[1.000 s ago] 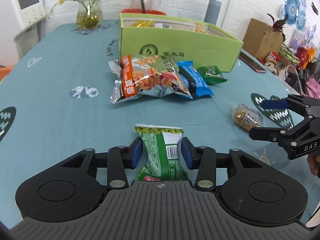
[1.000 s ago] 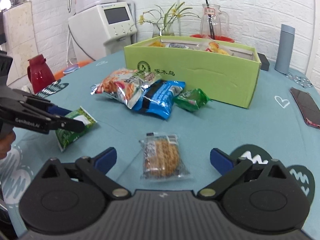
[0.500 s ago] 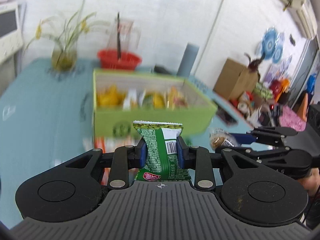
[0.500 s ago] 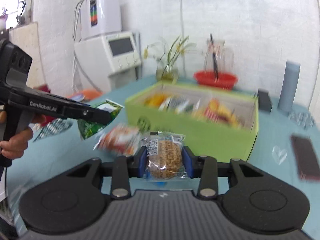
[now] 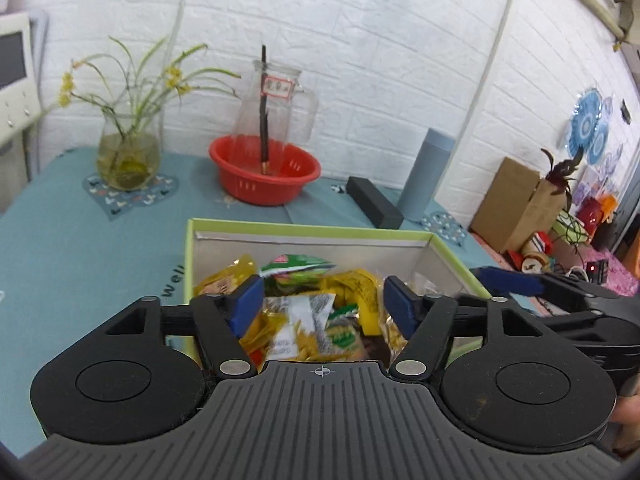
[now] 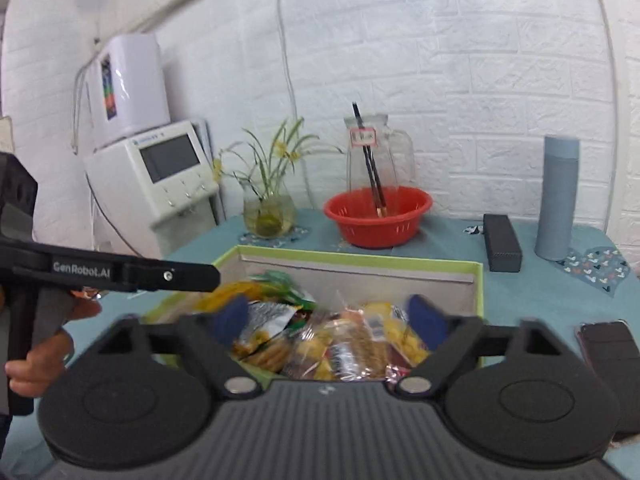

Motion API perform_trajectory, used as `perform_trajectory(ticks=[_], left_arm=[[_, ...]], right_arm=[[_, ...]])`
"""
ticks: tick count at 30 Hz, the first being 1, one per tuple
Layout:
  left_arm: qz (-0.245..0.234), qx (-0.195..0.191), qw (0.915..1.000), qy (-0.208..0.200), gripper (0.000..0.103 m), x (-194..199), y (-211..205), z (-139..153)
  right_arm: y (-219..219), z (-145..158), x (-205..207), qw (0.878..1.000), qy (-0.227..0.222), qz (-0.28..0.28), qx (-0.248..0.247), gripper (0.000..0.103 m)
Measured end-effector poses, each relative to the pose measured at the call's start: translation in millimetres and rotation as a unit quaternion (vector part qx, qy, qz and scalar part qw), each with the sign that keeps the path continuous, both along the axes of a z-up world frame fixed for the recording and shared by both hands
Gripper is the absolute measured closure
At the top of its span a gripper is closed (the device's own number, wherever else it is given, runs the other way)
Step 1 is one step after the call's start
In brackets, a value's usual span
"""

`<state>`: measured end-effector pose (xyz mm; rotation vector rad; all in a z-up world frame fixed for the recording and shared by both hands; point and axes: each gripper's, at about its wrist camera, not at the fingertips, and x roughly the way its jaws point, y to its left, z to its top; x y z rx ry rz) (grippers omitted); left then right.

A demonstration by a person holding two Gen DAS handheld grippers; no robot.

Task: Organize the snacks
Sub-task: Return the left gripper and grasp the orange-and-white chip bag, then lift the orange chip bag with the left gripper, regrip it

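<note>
The green cardboard box (image 5: 308, 229) lies right below both grippers, filled with several snack packets. My left gripper (image 5: 324, 306) hovers over the box's left half; its jaws are opening and nothing is pressed between the blue pads. A green packet (image 5: 296, 266) lies loose on the pile just beyond them. My right gripper (image 6: 328, 318) hangs over the box (image 6: 360, 258) with its jaws opening, blurred by motion. A clear biscuit packet (image 6: 356, 344) rests on the pile under it. Each gripper shows in the other's view: right gripper (image 5: 508, 286), left gripper (image 6: 200, 278).
Behind the box stand a red basket (image 5: 264, 172) with a glass jug (image 5: 276, 108), a vase of flowers (image 5: 128, 156), a grey-blue bottle (image 5: 428, 176) and a black case (image 5: 374, 202). A phone (image 6: 608, 352) lies right of the box. A white appliance (image 6: 160, 176) stands at the left.
Both grippers rose and moved forward from the table to above the box. The left let go of the green packet, the right let go of the biscuit packet, and both jaws spread.
</note>
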<state>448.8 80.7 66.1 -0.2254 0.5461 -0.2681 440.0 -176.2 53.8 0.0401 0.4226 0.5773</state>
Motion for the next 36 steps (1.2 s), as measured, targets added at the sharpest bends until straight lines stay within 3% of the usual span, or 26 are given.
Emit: perform_trajectory(ticks=[3,7,13,18,20,22,23,25,29,36], left_arm=[[0.004,-0.007,0.9999,-0.011,0.041,-32.4,4.7,1.5],[0.012,-0.013,0.9998,-0.005,0.035,-66.9,11.3,-6.4],[0.049,0.009,0.9970,0.059,0.035,-85.2,27.0,-44.2],[0.065,-0.027,0.9923,0.102,0.040,-73.2,49.3,-68.6],[0.052,-0.055,0.9901,0.118,0.043,-64.1,56.6,-77.8],[0.022,-0.089,0.9877,0.127,0.059,-62.4,61.5,-80.9],[0.011,-0.088,0.9879,0.127,0.059,-65.6,60.4,-79.7],[-0.001,-0.057,0.9914,0.118,0.058,-77.0,53.4,-76.8],[-0.034,-0.038,0.9921,0.115,0.055,-111.0,32.7,-75.9],[-0.096,0.042,0.9909,0.085,0.040,-160.3,-36.9,-75.4]], right_arm=[[-8.4,-4.1,-34.8,1.000,0.003,0.010,0.003,0.009],[-4.0,-20.6,-65.5,0.998,0.046,0.036,0.007,0.009],[48.1,-51.5,-77.1,0.990,0.094,0.102,-0.021,0.009],[103.2,-70.1,-59.0,0.981,0.117,0.150,-0.040,0.009],[119.2,-71.7,-61.1,0.982,0.101,0.153,-0.055,0.009],[126.6,-69.4,-67.2,0.977,0.118,0.169,-0.054,0.009],[126.8,-68.6,-73.1,0.974,0.130,0.179,-0.044,0.009],[125.1,-66.4,-90.8,0.973,0.134,0.182,-0.048,0.009],[108.7,-63.7,-139.7,0.975,0.138,0.170,-0.045,0.009],[69.4,-67.0,-217.7,0.982,0.147,0.114,-0.008,0.009]])
